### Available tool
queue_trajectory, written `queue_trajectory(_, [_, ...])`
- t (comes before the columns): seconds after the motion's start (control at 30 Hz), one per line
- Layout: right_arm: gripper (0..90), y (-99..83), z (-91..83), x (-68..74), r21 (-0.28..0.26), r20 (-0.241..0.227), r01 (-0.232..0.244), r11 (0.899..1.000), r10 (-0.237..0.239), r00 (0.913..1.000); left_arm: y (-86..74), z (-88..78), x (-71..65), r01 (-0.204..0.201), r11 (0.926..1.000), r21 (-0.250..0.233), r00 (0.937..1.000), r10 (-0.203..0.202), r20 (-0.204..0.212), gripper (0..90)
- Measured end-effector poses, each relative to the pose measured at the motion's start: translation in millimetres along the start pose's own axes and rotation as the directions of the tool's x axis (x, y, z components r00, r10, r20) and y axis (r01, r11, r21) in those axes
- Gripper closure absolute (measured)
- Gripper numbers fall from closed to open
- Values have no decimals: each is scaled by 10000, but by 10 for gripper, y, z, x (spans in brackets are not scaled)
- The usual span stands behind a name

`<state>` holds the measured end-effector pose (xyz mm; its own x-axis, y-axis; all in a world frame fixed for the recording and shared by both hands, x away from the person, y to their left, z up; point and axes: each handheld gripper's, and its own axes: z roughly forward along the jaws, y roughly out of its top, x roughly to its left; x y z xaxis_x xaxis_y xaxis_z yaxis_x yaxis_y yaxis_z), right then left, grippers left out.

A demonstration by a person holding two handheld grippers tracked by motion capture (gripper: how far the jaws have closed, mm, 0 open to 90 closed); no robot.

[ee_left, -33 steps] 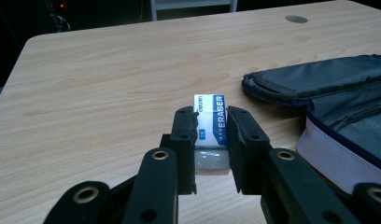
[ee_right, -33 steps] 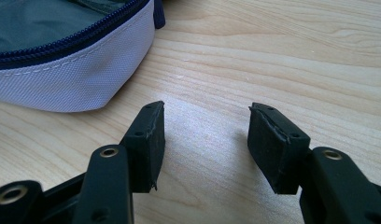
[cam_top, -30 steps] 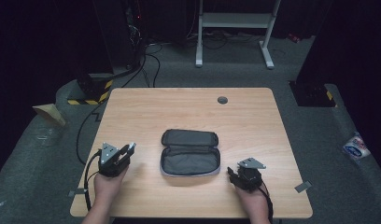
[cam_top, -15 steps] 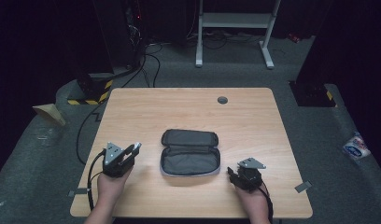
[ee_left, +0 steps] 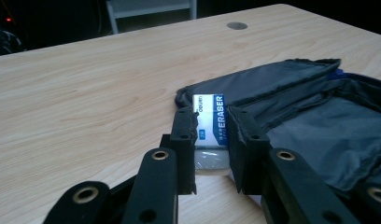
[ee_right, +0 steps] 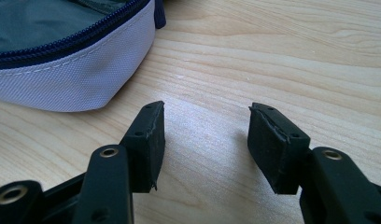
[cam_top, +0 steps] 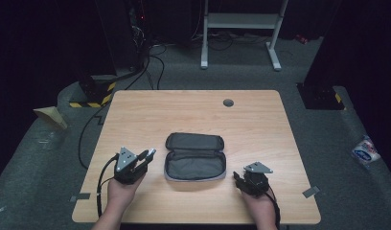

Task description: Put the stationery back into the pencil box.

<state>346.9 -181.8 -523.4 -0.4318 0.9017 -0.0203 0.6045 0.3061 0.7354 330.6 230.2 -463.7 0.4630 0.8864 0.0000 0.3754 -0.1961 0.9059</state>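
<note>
From my remote seat I see a light wood-grain table [cam_top: 136, 110] under an open pouch [cam_top: 195, 158] lined in dark grey, its outer wall pale grey with a navy zipper [ee_right: 72, 39]. At its nine o'clock, my left gripper [ee_left: 212, 140], black with brass-coloured rivets, pinches a white eraser [ee_left: 209, 122] in a blue-and-white sleeve. My right gripper [ee_right: 202, 140], at the pouch's four o'clock, is black too. A yellow-and-black striped block [cam_top: 95, 93] sits on dark grey floor [cam_top: 337, 158].
</note>
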Motion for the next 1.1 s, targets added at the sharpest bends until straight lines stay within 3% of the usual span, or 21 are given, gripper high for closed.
queue_trajectory(0.53, [460, 0, 0, 1, 0, -6, 9, 10000, -9, 10000, 80, 210, -387, -510, 9985, 173, 9936, 490, 1016, 729])
queue_trajectory(0.8, [460, 0, 0, 1, -2, -9, 18, 10000, -18, 10000, 92, 286, -482, -580, 9979, 283, 9901, 539, 1292, 728])
queue_trajectory(1.1, [460, 0, -1, 2, 1, -2, 10, 10000, -10, 10000, 79, 372, -518, -641, 9971, 422, 9893, 579, 1336, 728])
